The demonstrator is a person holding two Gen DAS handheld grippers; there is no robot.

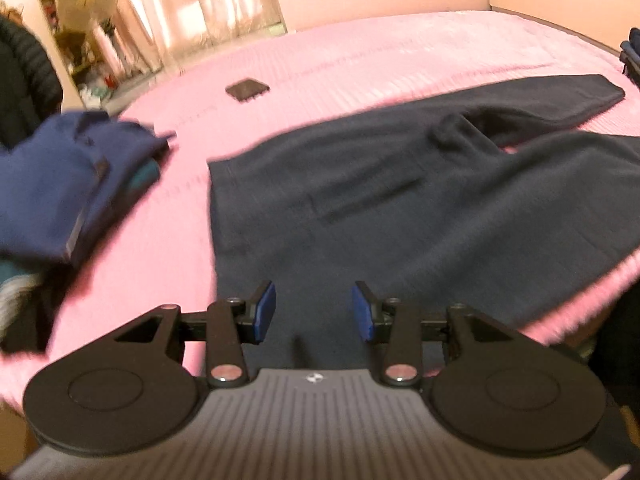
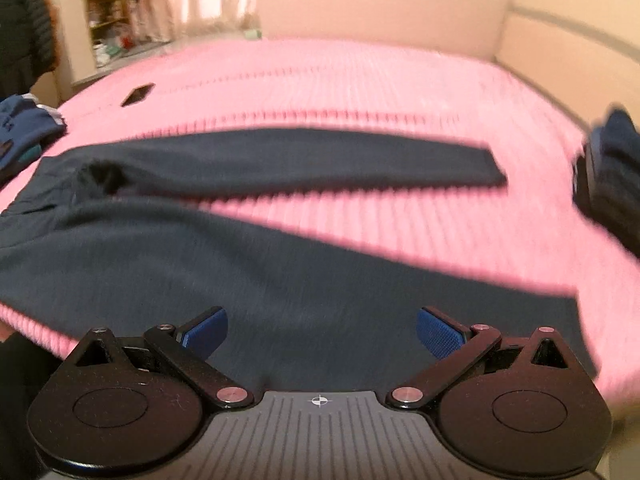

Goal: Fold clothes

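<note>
Bare pink bedspread (image 2: 360, 80) beyond trousers (image 2: 200, 264)

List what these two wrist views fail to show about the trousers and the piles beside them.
- Dark trousers: in the left wrist view, the near leg's cuff runs off the right edge.
- Blue pile: left view, motion-blurred, cut by the left edge; items uncountable.
- Dark pile: right view, blurred, cut by the right edge.
- Small dark object: too small to identify.

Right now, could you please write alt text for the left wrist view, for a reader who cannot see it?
Dark trousers lie spread flat on a pink bedspread, with the left gripper above their near edge, jaws apart and holding nothing. A pile of blue clothes lies at the left, and a small dark flat object rests farther back on the bed.
</note>
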